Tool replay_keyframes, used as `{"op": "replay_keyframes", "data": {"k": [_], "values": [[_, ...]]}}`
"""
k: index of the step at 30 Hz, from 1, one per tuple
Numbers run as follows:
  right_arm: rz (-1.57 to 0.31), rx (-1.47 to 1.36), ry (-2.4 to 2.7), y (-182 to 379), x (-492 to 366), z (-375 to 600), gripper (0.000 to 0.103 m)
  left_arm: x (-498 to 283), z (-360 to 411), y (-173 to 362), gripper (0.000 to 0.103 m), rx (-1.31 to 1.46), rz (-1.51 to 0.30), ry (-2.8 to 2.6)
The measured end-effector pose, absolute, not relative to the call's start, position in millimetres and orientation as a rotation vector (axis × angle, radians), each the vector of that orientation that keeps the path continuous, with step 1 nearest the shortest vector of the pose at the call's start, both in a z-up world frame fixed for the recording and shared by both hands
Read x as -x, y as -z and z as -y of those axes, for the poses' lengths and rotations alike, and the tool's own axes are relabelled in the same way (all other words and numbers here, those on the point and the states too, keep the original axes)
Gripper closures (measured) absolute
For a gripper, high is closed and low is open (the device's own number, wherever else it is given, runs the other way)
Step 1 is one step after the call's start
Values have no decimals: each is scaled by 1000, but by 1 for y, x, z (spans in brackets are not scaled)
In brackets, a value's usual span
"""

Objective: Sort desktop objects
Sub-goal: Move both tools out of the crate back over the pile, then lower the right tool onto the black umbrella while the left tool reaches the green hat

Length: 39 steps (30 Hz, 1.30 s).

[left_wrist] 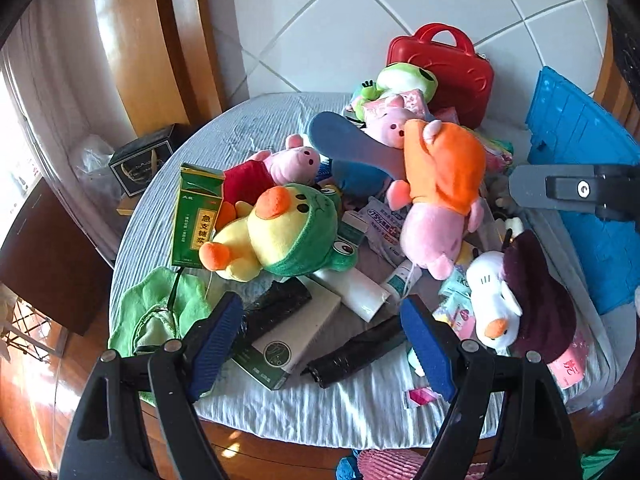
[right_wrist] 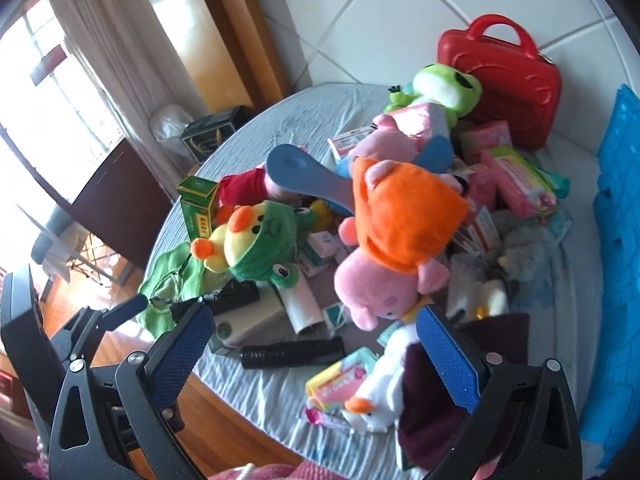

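So we've got a round worktop point(left_wrist: 280, 408) under a striped grey-blue cloth, and the whole pile to sort sits heaped in the middle and off to the right, just beyond both sets of fingers.

Biggest stuff first: the red case point(left_wrist: 448, 72) stands at the far edge, a blue crate point(left_wrist: 592, 184) runs down the right side. In the heap, the pink pig in orange point(left_wrist: 436, 200) lies head-down on top, and the yellow duck in a green frog hood point(left_wrist: 276, 236) leans left of it.

The relation that probably matters: right in front of our left gripper point(left_wrist: 326, 344), just past the tips, lies a black roll point(left_wrist: 356, 352), long axis running left to right and tilted a bit away. Its fingers are spread wide with nothing in them, and the roll sits in line with that gap, so the left looks the handier one for it. Our right gripper point(right_wrist: 316, 356) is equally wide open and empty, sitting nearer the white duck toy point(right_wrist: 380, 392) and the dark maroon cloth point(right_wrist: 440, 420).

Hard to read: a second black roll point(left_wrist: 276, 308) is half under the pale box point(left_wrist: 296, 332). The small packets under the pig are a jumble, labels too blurry. The maroon cloth is cut off by the right fingers in that view.
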State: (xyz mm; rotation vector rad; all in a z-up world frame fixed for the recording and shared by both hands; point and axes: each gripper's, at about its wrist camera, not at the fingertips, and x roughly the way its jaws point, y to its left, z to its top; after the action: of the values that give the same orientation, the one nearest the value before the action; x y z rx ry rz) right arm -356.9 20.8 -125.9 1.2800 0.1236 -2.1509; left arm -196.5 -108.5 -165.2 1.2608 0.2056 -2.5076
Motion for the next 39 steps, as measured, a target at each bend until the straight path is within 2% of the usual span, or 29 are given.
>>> {"op": "replay_keyframes", "data": {"k": [11,17,21,23,25,26,27,28,32,34,39], "values": [[-95,-1408,2200,161,369,47,0,203,183,207,21,-1419,-233,2510],[39,-1551,2305,191,351,90,0,188,244,228,21,-1519,-134,2603],[139,-1633,2341,210,332,121,0,180,286,247,22,-1630,-132,2591],[191,-1658,2355,217,324,131,4,180,297,256,22,-1679,-138,2594],[238,-1709,2338,229,321,142,25,181,305,265,25,-1720,-167,2592],[247,-1735,2326,235,322,146,31,181,307,269,27,-1737,-185,2590],[246,-1758,2316,241,321,151,42,182,309,273,28,-1756,-197,2588],[240,-1788,2299,249,322,157,44,181,311,278,29,-1771,-203,2582],[264,-1846,2262,272,327,173,44,179,320,293,31,-1821,-206,2551],[267,-1871,2255,280,331,177,38,177,324,302,31,-1846,-212,2531],[238,-1913,2228,299,337,193,37,168,327,325,31,-1931,-229,2479]]}}
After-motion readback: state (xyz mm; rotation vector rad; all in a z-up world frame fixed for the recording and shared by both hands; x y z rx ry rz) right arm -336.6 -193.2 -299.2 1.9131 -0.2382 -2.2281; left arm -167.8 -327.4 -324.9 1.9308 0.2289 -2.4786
